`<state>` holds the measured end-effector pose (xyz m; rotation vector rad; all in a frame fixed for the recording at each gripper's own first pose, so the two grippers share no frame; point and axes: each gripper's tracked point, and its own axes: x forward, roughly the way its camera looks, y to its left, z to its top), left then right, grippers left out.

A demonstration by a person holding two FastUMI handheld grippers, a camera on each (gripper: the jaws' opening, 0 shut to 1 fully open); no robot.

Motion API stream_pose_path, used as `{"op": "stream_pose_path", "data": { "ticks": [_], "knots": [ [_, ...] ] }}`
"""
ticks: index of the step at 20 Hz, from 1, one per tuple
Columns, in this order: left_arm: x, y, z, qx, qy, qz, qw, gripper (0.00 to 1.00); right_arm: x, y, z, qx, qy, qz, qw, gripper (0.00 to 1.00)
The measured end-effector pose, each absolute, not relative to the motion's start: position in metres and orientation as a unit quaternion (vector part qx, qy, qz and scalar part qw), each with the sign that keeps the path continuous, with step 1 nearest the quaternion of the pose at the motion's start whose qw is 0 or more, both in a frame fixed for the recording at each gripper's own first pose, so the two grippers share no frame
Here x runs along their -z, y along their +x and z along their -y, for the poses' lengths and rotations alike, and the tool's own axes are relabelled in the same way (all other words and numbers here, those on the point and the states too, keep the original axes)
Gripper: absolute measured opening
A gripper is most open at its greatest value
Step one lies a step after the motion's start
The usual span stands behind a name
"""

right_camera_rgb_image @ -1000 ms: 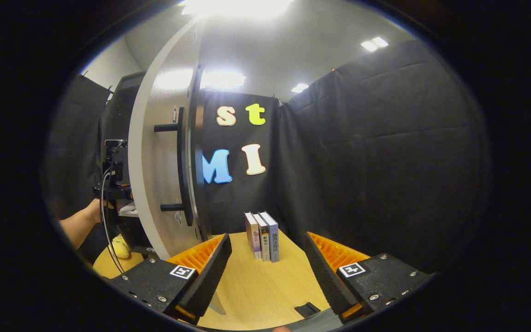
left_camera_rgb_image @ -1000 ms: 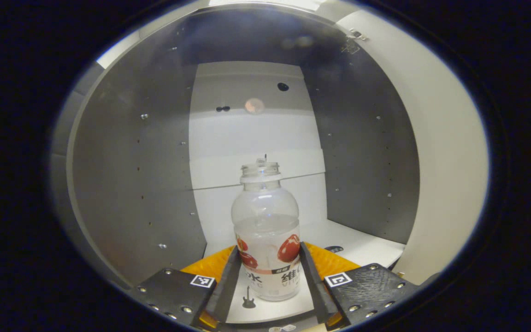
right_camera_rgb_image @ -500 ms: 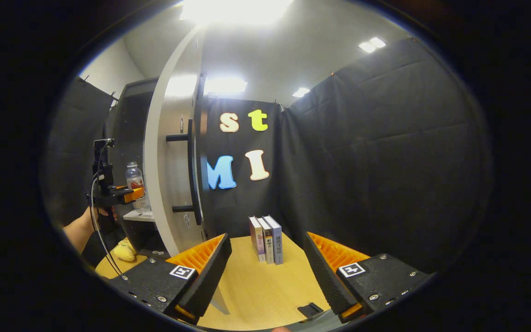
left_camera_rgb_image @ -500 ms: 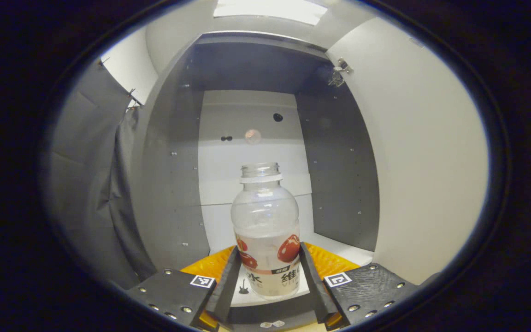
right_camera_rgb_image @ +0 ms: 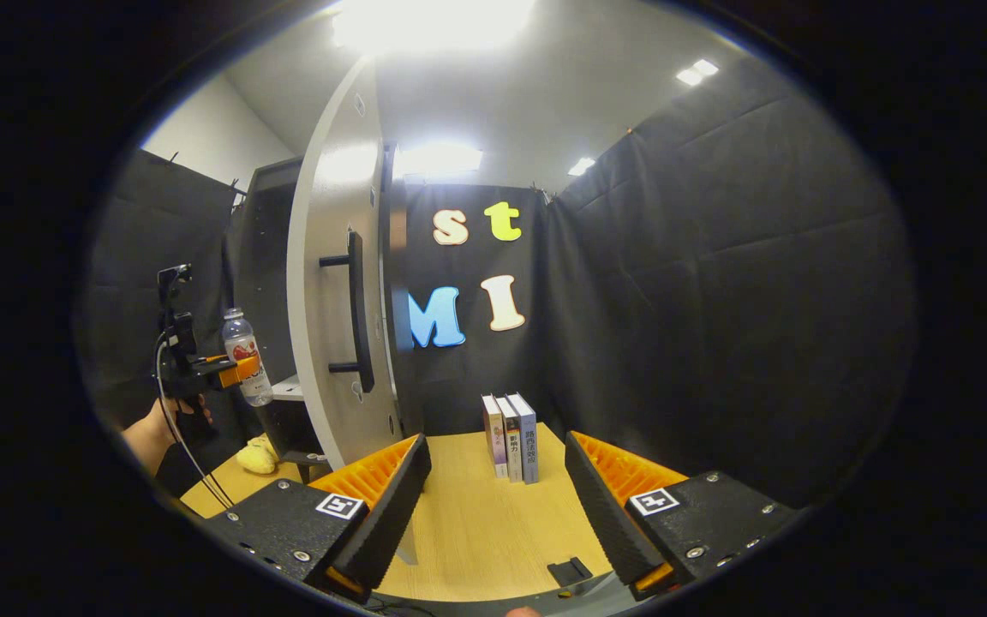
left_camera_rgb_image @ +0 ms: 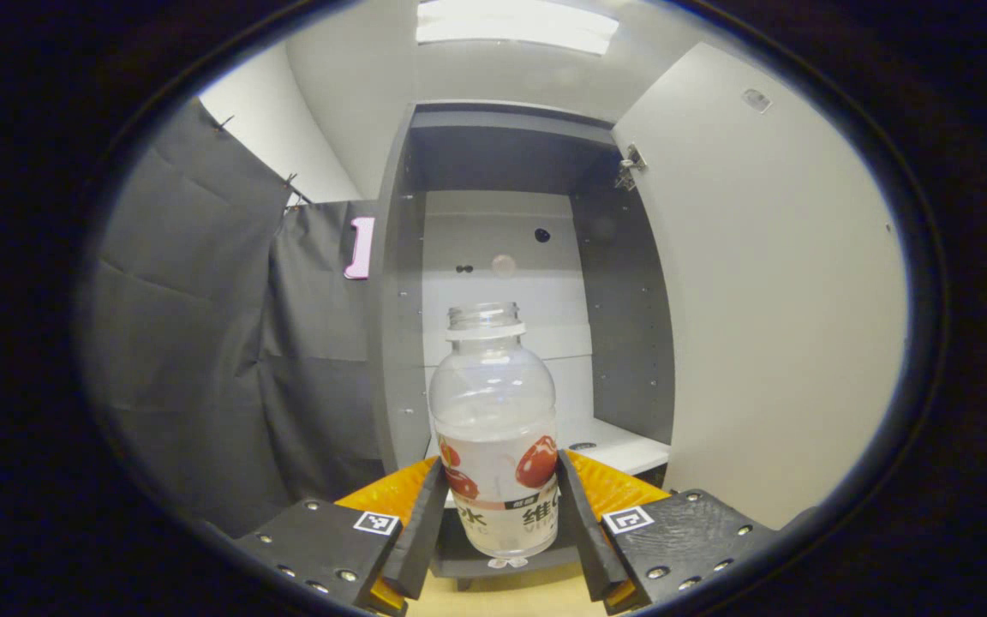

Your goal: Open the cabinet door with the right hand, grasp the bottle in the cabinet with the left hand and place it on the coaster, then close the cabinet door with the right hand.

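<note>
The bottle [left_camera_rgb_image: 494, 437] is clamped upright between both fingers of the left gripper [left_camera_rgb_image: 493, 523], held clear in front of the open cabinet [left_camera_rgb_image: 493, 214]. The right gripper [right_camera_rgb_image: 493, 506] is held wide apart and empty over the table [right_camera_rgb_image: 476, 531]. Carrying is judged underway; the coaster, unseen, must be found next

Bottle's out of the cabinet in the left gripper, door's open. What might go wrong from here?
1. The bottle has no cap and holds liquid; tilting it on the way to the coaster could spill it.
2. The left gripper holds the bottle low on its label, so it may tip or slip between the fingers.
3. The cabinet door stands open close beside the bottle; a sideways swing might knock it.
</note>
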<state>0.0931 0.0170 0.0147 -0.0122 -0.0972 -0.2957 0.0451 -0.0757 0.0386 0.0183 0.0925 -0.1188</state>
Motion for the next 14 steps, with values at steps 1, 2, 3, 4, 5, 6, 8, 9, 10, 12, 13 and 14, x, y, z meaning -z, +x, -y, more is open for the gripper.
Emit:
{"op": "stream_pose_path", "data": {
  "ticks": [1, 2, 3, 4, 5, 6, 8, 9, 10, 12, 13, 14],
  "knots": [
    [-0.010, 0.082, -0.021, 0.143, -0.007, 0.050, 0.988, 0.71, -0.037, 0.044, 0.075, 0.054, 0.008, -0.047, 0.997, 0.94],
    [-0.005, 0.070, -0.026, 0.139, -0.007, 0.050, 0.989, 0.77, -0.035, 0.042, 0.074, 0.048, 0.008, -0.049, 0.998, 0.94],
    [0.003, 0.057, -0.029, 0.138, -0.007, 0.048, 0.989, 0.71, -0.032, 0.041, 0.074, 0.042, 0.009, -0.053, 0.998, 0.97],
    [0.011, 0.047, -0.030, 0.139, -0.010, 0.044, 0.989, 0.71, -0.031, 0.038, 0.074, 0.037, 0.011, -0.055, 0.998, 0.97],
    [0.018, 0.039, -0.031, 0.139, -0.014, 0.041, 0.989, 0.71, -0.031, 0.035, 0.074, 0.033, 0.013, -0.055, 0.998, 0.97],
    [0.023, 0.030, -0.033, 0.138, -0.016, 0.039, 0.990, 0.71, -0.030, 0.032, 0.073, 0.029, 0.014, -0.055, 0.998, 0.97],
    [0.033, 0.009, -0.040, 0.132, -0.012, 0.038, 0.990, 0.71, -0.026, 0.029, 0.073, 0.022, 0.014, -0.058, 0.998, 0.97],
    [0.041, -0.002, -0.043, 0.130, -0.008, 0.035, 0.991, 0.71, -0.023, 0.028, 0.074, 0.021, 0.014, -0.061, 0.998, 0.97],
    [0.048, -0.013, -0.044, 0.128, -0.005, 0.033, 0.991, 0.71, -0.019, 0.028, 0.073, 0.018, 0.016, -0.066, 0.998, 0.97],
    [0.065, -0.033, -0.048, 0.124, 0.002, 0.029, 0.992, 0.71, -0.011, 0.025, 0.071, 0.013, 0.021, -0.073, 0.997, 0.97],
    [0.073, -0.041, -0.050, 0.123, 0.003, 0.028, 0.992, 0.71, -0.008, 0.025, 0.070, 0.009, 0.024, -0.075, 0.997, 0.97],
    [0.084, -0.048, -0.050, 0.124, 0.001, 0.026, 0.992, 0.71, -0.006, 0.024, 0.068, 0.006, 0.025, -0.077, 0.997, 0.97]
  ]
}}
